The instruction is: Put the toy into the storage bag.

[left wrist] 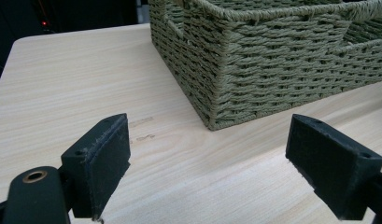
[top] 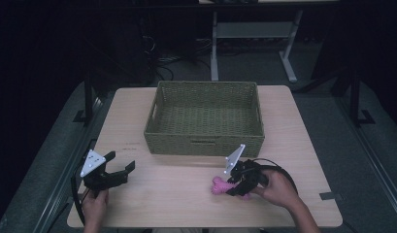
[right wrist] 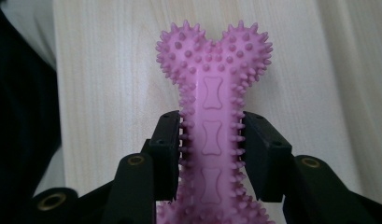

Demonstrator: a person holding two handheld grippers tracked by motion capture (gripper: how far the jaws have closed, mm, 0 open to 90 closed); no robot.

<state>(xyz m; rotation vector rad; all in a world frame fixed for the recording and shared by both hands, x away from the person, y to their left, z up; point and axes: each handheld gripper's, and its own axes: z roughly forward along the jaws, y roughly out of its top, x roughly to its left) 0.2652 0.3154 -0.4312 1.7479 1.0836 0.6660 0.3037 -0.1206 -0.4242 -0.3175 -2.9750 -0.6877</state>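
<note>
Pink and studded with soft spikes, the bone-shaped chew toy (right wrist: 212, 126) lies on the pale wood tabletop (top: 176, 194) at the lower right of the high view, in front of the woven basket (top: 204, 138). The right tool (right wrist: 212, 149) pinches its narrow shaft — a sensible hold, since the knobby ends would resist slipping through. It looks light and rubbery, likely to flex a little. The left tool (left wrist: 221, 158) hangs spread and empty at the lower left.
</note>
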